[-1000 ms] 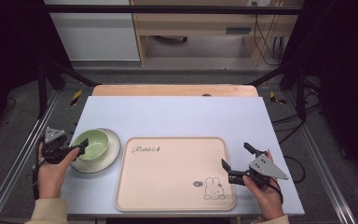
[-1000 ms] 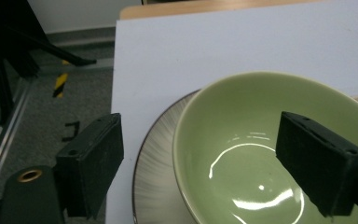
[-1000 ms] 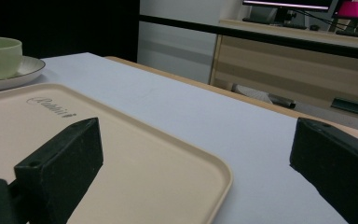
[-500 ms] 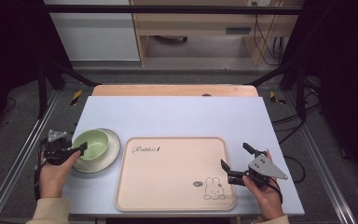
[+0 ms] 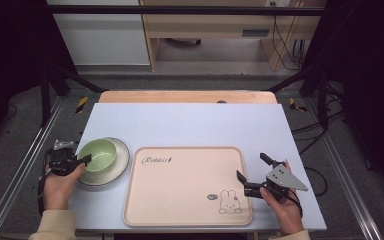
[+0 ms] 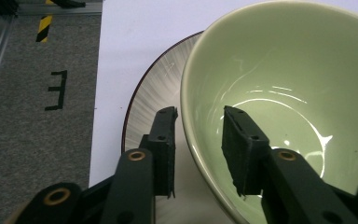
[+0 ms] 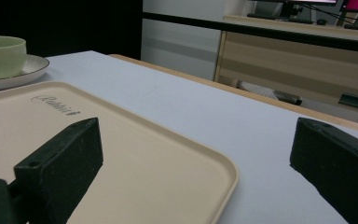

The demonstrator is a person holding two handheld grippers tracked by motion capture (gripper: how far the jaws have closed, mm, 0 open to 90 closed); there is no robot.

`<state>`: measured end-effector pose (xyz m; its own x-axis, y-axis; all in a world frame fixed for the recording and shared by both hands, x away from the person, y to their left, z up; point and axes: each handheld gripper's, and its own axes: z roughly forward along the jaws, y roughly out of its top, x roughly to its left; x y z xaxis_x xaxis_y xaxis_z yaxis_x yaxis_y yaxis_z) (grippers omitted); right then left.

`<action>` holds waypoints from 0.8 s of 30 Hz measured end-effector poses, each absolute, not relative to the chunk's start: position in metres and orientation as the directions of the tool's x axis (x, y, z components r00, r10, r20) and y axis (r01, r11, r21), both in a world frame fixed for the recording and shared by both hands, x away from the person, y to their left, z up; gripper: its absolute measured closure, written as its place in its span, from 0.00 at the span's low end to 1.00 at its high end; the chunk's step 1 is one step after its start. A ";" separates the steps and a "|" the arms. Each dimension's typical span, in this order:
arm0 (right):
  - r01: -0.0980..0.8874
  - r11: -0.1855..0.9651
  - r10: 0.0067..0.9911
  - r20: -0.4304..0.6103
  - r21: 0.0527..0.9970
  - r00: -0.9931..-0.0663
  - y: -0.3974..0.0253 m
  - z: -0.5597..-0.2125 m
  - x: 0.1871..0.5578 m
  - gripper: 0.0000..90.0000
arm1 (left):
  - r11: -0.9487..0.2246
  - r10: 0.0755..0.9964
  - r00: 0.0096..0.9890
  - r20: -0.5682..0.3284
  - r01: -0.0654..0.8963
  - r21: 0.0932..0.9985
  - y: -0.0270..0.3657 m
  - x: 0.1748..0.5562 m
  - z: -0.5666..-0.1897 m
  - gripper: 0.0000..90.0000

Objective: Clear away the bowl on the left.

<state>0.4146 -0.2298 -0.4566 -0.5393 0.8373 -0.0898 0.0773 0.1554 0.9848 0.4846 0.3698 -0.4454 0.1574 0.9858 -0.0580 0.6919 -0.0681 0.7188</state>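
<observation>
A pale green bowl [image 5: 97, 155] sits on a white plate [image 5: 121, 164] with a dark rim at the table's left. My left gripper [image 5: 86, 159] is shut on the bowl's near-left rim. In the left gripper view one jaw is outside the wall and the other inside the bowl [image 6: 270, 70], above the plate [image 6: 154, 93]. My right gripper [image 5: 250, 165] stands open over the right edge of the beige tray [image 5: 185, 185], with nothing between its jaws. The right gripper view shows the tray's corner [image 7: 168, 163] between them, and the bowl [image 7: 2, 56] far off.
The beige tray carries the word "Rabbit" and a small rabbit drawing [image 5: 227, 201] near its front right corner. The white tabletop [image 5: 190, 122] stretches bare behind it. Metal rails [image 5: 20, 170] and grey floor flank the table.
The left gripper has closed in on the bowl's rim, and the bowl has shifted slightly left on the plate. The right gripper has hardly moved.
</observation>
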 end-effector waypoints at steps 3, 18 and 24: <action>0.077 0.157 0.836 -0.091 0.985 -0.542 -0.229 -0.456 0.414 0.03 | -0.068 0.986 0.158 -0.059 0.692 0.719 0.369 0.486 -0.446 0.79; 0.075 0.166 0.830 -0.099 0.983 -0.549 -0.227 -0.456 0.413 0.03 | -0.009 0.983 0.151 -0.107 0.615 0.788 0.370 0.479 -0.439 0.92; 0.068 0.172 0.825 -0.106 0.983 -0.555 -0.225 -0.455 0.411 0.03 | -0.006 0.983 0.151 -0.105 0.596 0.803 0.371 0.475 -0.435 0.92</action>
<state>0.4114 -0.2249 -0.4553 -0.5554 0.8248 -0.1059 0.0680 0.1720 0.9827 0.4751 0.3711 -0.4349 0.1507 0.9830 -0.1050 0.5956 -0.0055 0.8032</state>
